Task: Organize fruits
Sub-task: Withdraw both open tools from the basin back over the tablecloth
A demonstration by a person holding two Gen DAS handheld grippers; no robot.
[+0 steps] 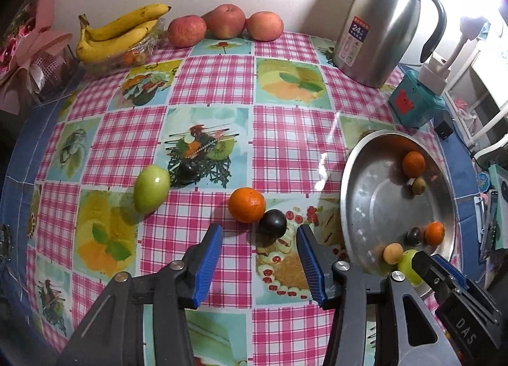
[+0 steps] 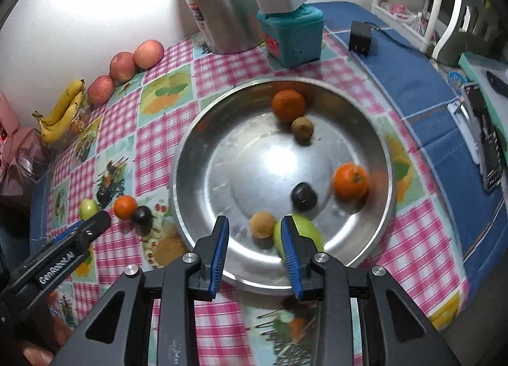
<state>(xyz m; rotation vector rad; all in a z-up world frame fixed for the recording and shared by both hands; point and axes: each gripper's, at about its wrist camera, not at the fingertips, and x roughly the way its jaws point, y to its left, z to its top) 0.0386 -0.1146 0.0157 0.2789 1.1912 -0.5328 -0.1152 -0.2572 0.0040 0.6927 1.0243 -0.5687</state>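
Observation:
A steel basin (image 2: pixel 190 150) holds two oranges (image 2: pixel 288 105), a brownish kiwi (image 2: pixel 302 126), a dark plum (image 2: pixel 304 196), a tan apricot (image 2: pixel 262 224) and a blurred green fruit (image 2: pixel 306 234). My right gripper (image 2: pixel 255 223) hangs open over the basin's near side, the apricot just beyond its tips and the green fruit behind its right finger. On the cloth lie a green fruit (image 1: pixel 150 189), an orange (image 1: pixel 247 205) and two dark plums (image 1: pixel 272 223). My left gripper (image 1: pixel 259 232) is open above the cloth, holding nothing, with the nearer plum just past its tips.
Bananas (image 1: pixel 120 32) in a clear tray and three apples (image 1: pixel 225 21) line the back wall. A steel jug (image 1: pixel 381 26) and a teal box (image 1: pixel 416 102) stand behind the basin. Pink wrapping (image 1: pixel 31 48) fills the left edge; a black charger (image 2: pixel 360 37) and small items lie right.

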